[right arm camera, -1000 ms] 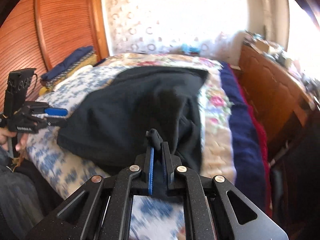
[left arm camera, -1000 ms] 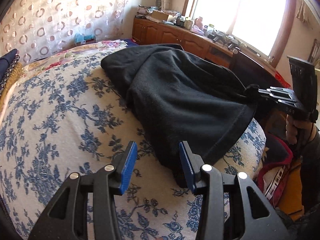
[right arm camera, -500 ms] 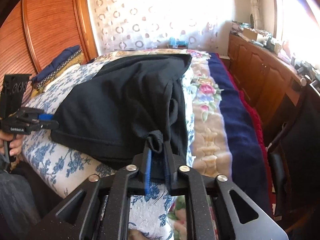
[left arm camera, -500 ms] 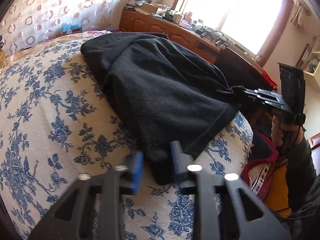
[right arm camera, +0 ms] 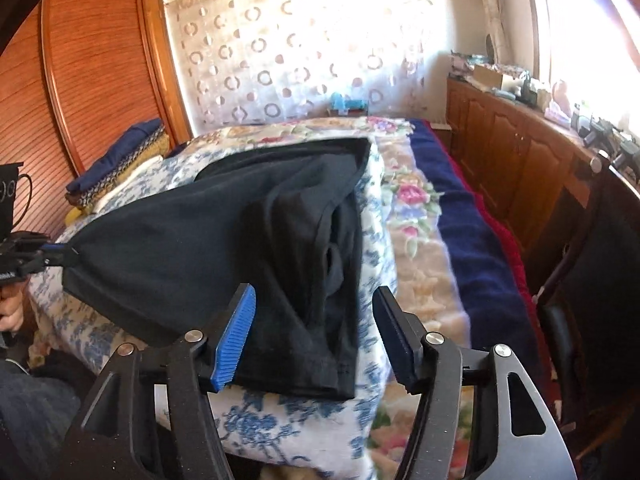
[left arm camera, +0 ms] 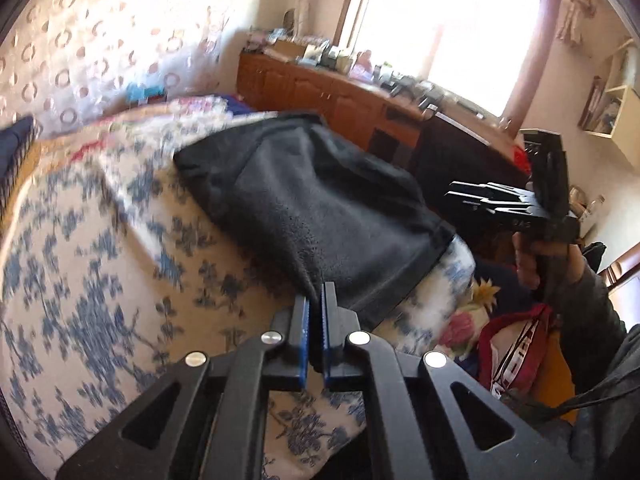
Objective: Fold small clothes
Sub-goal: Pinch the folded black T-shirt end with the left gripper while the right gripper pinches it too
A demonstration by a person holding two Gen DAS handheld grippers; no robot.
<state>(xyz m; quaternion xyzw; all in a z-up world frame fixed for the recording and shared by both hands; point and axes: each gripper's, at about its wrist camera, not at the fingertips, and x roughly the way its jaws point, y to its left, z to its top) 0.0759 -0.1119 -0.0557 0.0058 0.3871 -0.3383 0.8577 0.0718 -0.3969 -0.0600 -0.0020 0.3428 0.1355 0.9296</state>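
We see a bed [right arm camera: 416,248] with a blue-flowered cover, a black garment [right arm camera: 224,248] spread across it. Our left gripper [left arm camera: 314,320] is clamped on the garment's near corner. Our right gripper [right arm camera: 314,332] is opening, its pads clear of the cloth beneath.

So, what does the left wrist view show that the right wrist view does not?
Only the left wrist view shows the left gripper from behind, shut on a corner of the black garment, and the red bag beside the bed.

Only the right wrist view shows the right gripper, its jaws opening with the garment's edge between them, unpinched, and the folded pile by the wooden headboard.

Both show the garment, the floral bedcover and the wooden cabinets.
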